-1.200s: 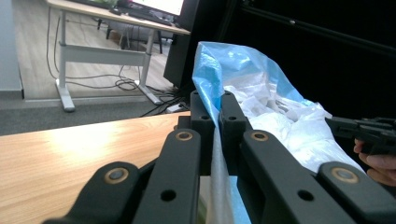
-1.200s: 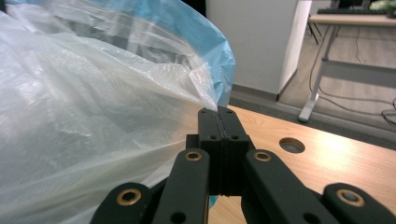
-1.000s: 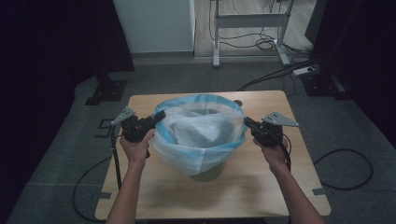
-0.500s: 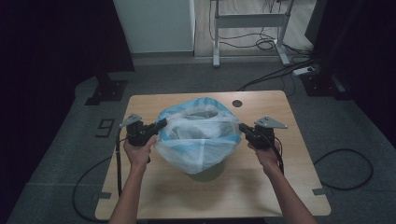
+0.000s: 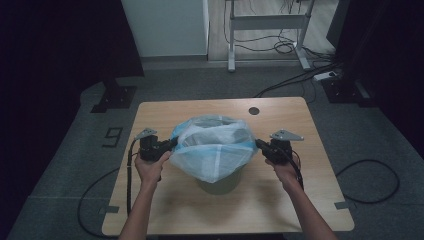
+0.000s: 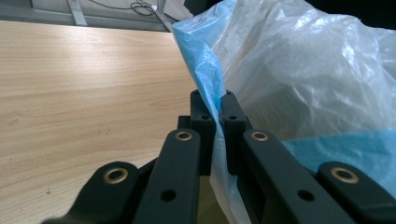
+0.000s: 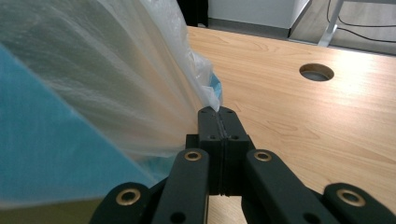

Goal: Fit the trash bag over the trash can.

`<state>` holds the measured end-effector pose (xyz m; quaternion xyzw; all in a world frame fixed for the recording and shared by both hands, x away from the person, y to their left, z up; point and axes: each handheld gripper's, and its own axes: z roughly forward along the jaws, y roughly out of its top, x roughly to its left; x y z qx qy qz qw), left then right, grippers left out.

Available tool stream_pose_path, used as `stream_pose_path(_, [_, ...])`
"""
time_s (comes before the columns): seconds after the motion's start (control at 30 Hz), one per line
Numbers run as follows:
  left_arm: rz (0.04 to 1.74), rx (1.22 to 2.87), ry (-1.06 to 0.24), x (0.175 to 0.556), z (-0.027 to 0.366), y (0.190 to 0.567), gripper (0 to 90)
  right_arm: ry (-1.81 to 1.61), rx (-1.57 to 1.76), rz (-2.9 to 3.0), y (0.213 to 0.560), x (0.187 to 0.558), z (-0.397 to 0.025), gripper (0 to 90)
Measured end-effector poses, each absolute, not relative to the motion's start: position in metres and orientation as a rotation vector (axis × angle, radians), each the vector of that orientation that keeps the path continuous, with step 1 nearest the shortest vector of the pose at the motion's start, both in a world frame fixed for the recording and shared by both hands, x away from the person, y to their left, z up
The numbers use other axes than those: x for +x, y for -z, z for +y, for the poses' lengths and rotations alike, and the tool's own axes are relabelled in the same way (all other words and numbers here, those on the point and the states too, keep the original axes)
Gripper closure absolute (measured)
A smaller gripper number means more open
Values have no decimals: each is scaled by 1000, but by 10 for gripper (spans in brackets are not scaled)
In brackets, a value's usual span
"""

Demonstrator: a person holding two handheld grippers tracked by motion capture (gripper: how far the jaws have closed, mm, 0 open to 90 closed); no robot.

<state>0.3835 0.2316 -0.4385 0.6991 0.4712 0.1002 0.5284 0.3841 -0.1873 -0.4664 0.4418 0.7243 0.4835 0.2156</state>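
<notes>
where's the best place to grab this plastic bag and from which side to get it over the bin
Grip the plastic bag at its blue rim, one pinch on each opposite side, coming in level from the left and right. The left gripper and right gripper are shut on it there; the thin film folds flat between jaws, and pulling outward spreads the mouth over the bin.

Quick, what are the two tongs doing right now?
Left tongs: shut on the plastic bag.
Right tongs: shut on the plastic bag.

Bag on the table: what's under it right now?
Under the bag, a greenish bin shows below the hem, standing on the table. The plastic drapes over the bin's rim and upper wall, so they are hidden.
</notes>
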Motion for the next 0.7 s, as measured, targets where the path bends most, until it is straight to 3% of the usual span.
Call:
stream_pose_path(0.1, [1115, 1667, -247, 382, 233, 437, 869, -1353, 1243, 1968, 466, 381, -192, 863])
stream_pose_path(0.17, [1114, 1662, -247, 382, 233, 436, 868, -1367, 1254, 1894, 460, 377, -198, 729])
stream_pose_path(0.33, [1107, 1667, -249, 381, 233, 437, 862, -1499, 1174, 1804, 428, 352, -212, 585])
stream_pose_path(0.7, [1104, 1661, -249, 381, 229, 437, 858, -1677, 813, 2103, 393, 325, -176, 422])
